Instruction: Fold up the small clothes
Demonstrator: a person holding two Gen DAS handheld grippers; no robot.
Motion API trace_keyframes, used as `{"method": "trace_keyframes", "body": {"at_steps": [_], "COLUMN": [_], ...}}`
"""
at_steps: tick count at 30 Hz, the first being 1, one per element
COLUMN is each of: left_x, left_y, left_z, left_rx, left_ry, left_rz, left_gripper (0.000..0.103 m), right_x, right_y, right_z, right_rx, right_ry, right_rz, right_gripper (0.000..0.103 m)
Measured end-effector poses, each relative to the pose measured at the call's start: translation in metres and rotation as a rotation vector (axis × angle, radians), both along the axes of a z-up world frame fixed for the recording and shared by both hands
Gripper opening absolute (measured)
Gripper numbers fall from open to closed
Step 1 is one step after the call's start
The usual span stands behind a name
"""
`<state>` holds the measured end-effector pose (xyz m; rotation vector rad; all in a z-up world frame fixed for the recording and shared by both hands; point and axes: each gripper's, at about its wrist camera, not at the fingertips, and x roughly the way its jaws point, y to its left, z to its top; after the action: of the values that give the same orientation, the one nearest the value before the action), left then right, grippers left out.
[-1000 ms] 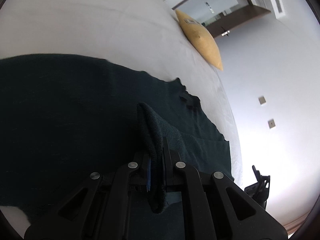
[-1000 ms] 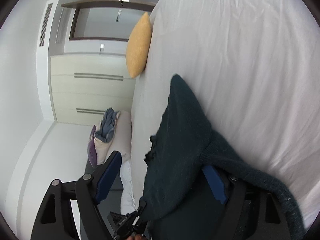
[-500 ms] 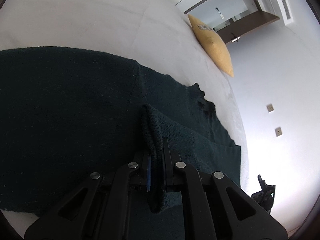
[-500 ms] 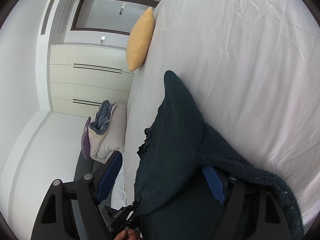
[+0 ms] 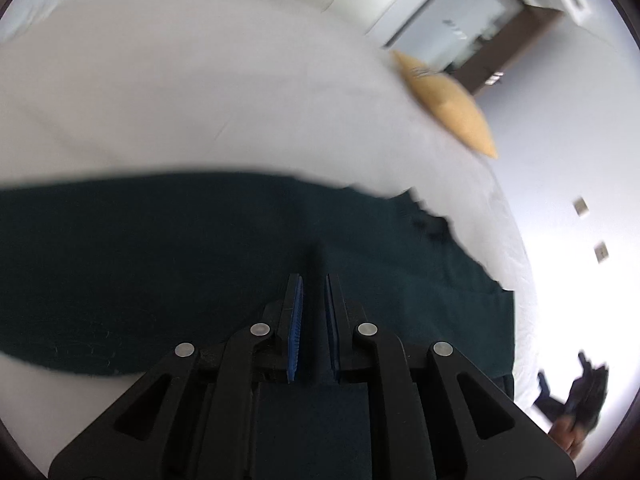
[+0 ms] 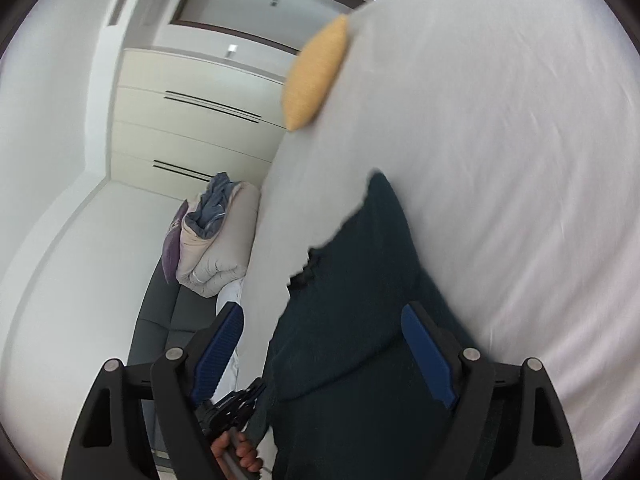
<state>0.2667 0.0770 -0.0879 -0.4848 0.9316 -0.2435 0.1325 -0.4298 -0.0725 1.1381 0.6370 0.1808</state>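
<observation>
Dark green knitted garment (image 5: 200,264) is lying folded on the white bed (image 5: 200,100) — my left claw (image 5: 312,300) is opening narrowly, empty; my right claw (image 6: 320,344) is gaping wide and opening further, gripping nothing — next I'm needing a fresh edge.

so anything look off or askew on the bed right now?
Mostly fine. The dark green garment lies flat on the white bed, but its far edge looks ragged and bunched near the bed's side. The yellow cushion sits at the bed's edge. Nothing looks spilled or damaged.

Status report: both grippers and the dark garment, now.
Left gripper opening, nothing between its pads. Right gripper open wide, opening further, clear of the dark green knit garment lying flat on the white bed. Nothing obstructing.
</observation>
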Motion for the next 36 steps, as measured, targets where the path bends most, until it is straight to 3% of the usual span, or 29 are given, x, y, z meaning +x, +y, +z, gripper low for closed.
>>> {"method": "trace_keyframes", "body": {"at_steps": [2,5,9,10,12,16,18,20,24,29,31,32,33,35,36], "left_x": [0.005,0.016,0.034,0.033,0.028,0.030,0.025,0.023,0.024,-0.022,-0.055,-0.065,-0.088,-0.125,-0.135], "left_y": [-0.025,-0.061,-0.081,-0.078,-0.074,-0.070,-0.068,-0.067,-0.052,0.005,0.058,0.075,0.111,0.167,0.185], "left_z": [0.007,0.000,-0.044,-0.049,-0.053,-0.057,-0.059,-0.060,-0.062,-0.039,-0.035,-0.035,-0.035,-0.038,-0.040], "left_rx": [0.002,0.047,0.078,0.059,0.033,-0.002,-0.012,-0.021,-0.089,-0.154,-0.230,-0.248,-0.289,-0.356,-0.386], "left_ry": [-0.041,-0.040,0.089,0.073,0.029,0.023,0.019,0.012,0.010,-0.035,-0.059,-0.066,-0.091,-0.122,-0.119], "left_rz": [-0.098,-0.182,-0.199,-0.201,-0.214,-0.224,-0.220,-0.216,-0.193,-0.041,0.092,0.139,0.256,0.441,0.486], "left_gripper": [0.010,0.010,0.010,0.010,0.010,0.010,0.010,0.010,0.010,0.012,0.030,0.063,0.088,0.091,0.091], "right_x": [0.026,0.071,0.124,0.136,0.157,0.182,0.183,0.170,0.115,0.042,0.013,0.004,-0.004,-0.017,-0.020], "right_y": [-0.009,-0.003,0.018,0.021,0.019,-0.003,-0.006,0.003,0.024,0.033,0.037,0.040,0.045,0.059,0.069], "right_z": [0.003,0.000,-0.024,-0.032,-0.050,-0.065,-0.064,-0.060,-0.057,-0.043,-0.034,-0.032,-0.029,-0.024,-0.022], "right_rx": [-0.018,-0.009,0.012,-0.005,-0.051,0.002,0.029,-0.007,-0.003,0.013,0.044,0.054,0.062,0.072,0.081], "right_ry": [0.007,-0.007,0.040,0.063,0.128,0.122,0.129,0.137,0.128,0.093,0.049,0.031,0.017,-0.001,-0.003], "right_rz": [0.028,0.132,0.265,0.281,0.261,0.213,0.207,0.234,0.281,0.238,0.208,0.204,0.204,0.214,0.225], "right_gripper": [0.084,0.084,0.084,0.084,0.084,0.078,0.078,0.079,0.079,0.082,0.086,0.087,0.087,0.087,0.087]}}
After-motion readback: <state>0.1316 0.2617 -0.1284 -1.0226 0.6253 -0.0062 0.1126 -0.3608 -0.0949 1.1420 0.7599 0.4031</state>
